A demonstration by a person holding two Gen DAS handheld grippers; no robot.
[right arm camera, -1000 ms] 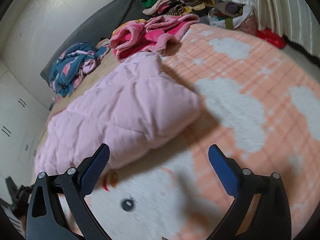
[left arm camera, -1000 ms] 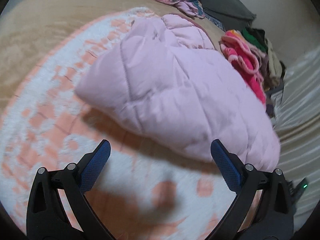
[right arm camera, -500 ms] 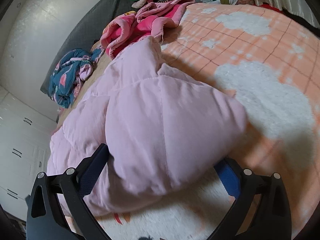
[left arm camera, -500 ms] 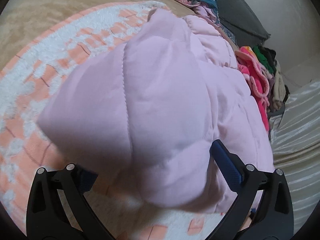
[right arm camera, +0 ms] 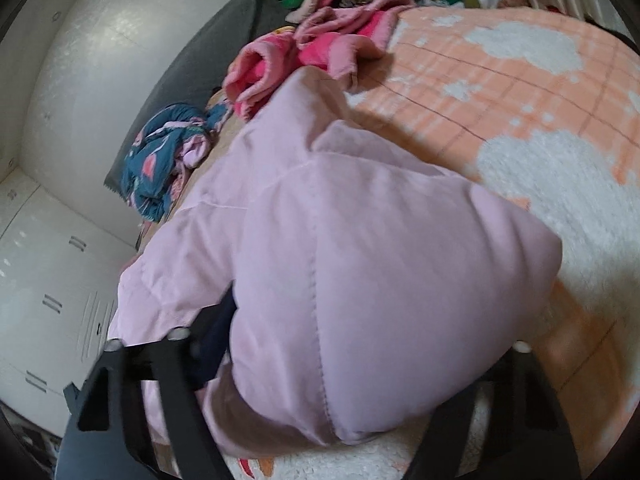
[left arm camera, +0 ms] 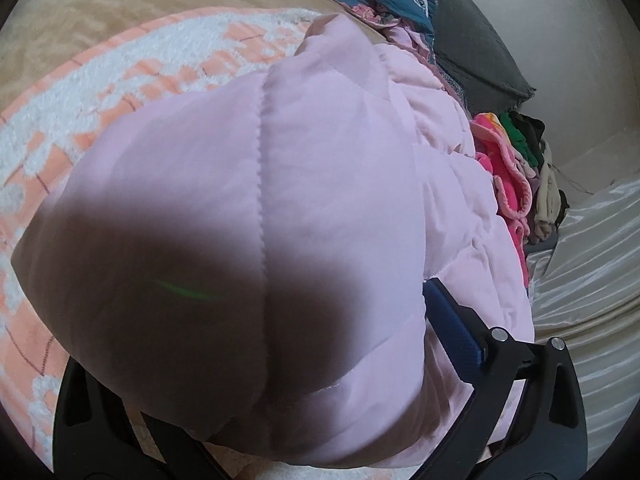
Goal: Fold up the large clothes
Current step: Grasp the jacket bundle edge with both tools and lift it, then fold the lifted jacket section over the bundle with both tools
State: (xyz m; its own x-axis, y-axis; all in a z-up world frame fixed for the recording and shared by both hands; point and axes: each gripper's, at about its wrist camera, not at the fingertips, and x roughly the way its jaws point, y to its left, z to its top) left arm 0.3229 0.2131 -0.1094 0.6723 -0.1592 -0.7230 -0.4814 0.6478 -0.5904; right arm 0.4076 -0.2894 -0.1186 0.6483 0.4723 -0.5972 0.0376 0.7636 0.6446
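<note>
Now both grippers had advanced onto the pink quilted jacket (left arm camera: 280,220) on the bed (right arm camera: 540,92), its corners between each one's fingers: right gripper (right arm camera: 360,360) closing, left gripper (left arm camera: 256,320) grip indeterminate, so folding could begin.

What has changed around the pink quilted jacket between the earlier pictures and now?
Both tongs came forward and down until the jacket bulges between their fingers; the right tongs are closing on it. The jacket itself, the clothes pile and the blanket stayed put.
</note>
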